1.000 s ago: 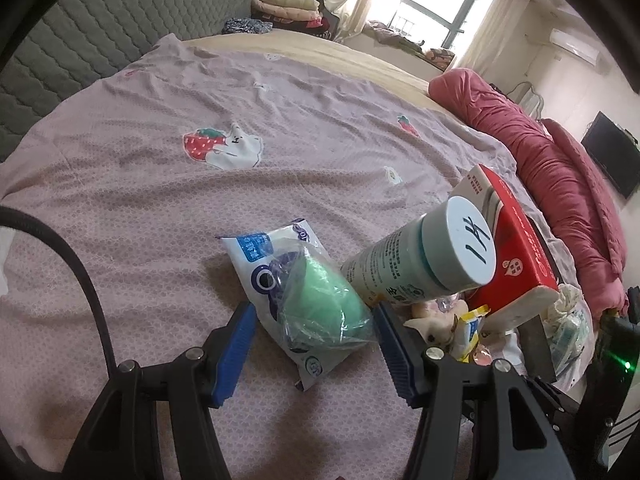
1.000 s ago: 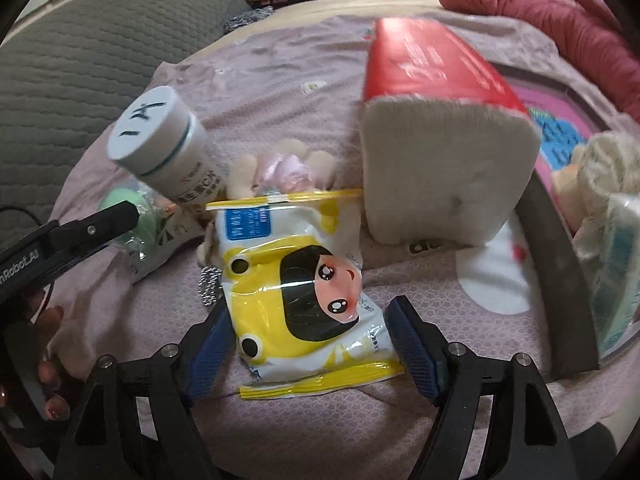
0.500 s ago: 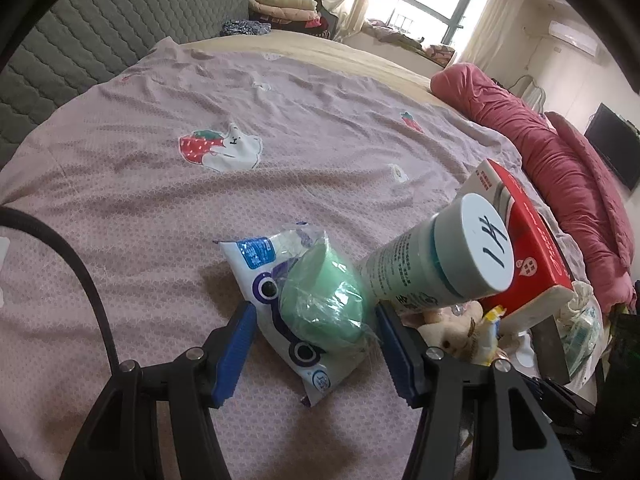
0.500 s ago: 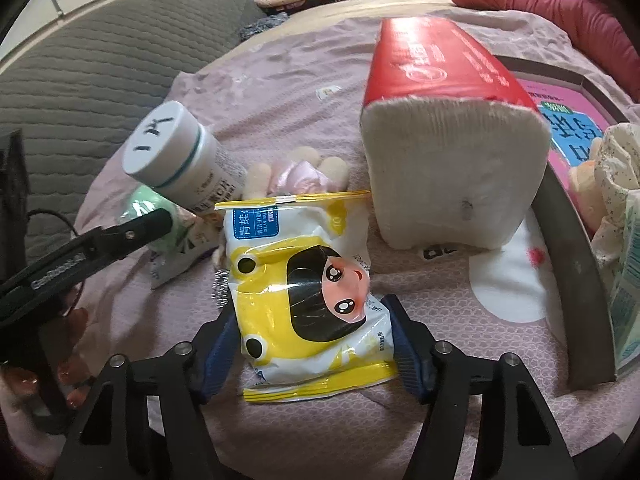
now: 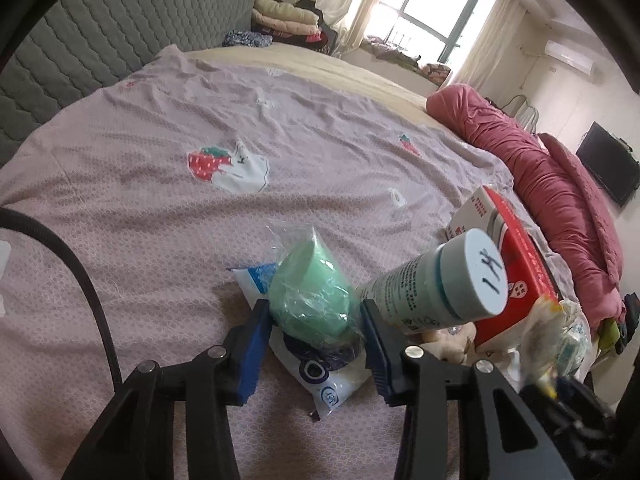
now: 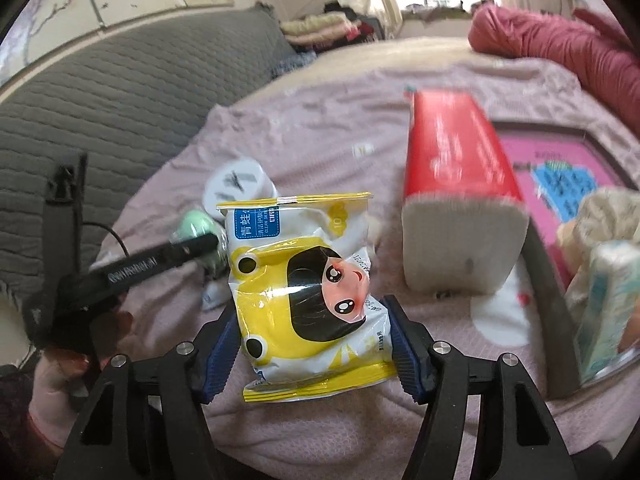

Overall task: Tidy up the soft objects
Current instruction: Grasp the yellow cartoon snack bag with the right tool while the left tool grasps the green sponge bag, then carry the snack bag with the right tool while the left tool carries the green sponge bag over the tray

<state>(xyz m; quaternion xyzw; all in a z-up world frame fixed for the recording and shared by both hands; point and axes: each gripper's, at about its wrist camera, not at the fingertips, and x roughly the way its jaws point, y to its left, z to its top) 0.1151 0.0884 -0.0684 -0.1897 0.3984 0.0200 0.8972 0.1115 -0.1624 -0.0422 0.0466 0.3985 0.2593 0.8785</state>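
While left tool [image 5: 316, 322] closes on green sponge pack [image 5: 310, 300] | right tool [image 6: 310, 344] pinches yellow pouch [image 6: 308, 292]

From the left wrist we looked down along the fingers, close over the bed [image 5: 140, 184], toward the window [image 5: 432, 20]. From the right wrist we faced the headboard [image 6: 120, 92]. Both views shared the green pouch [image 5: 312, 300], bottle [image 5: 440, 292] and red tissue pack [image 6: 456, 168].
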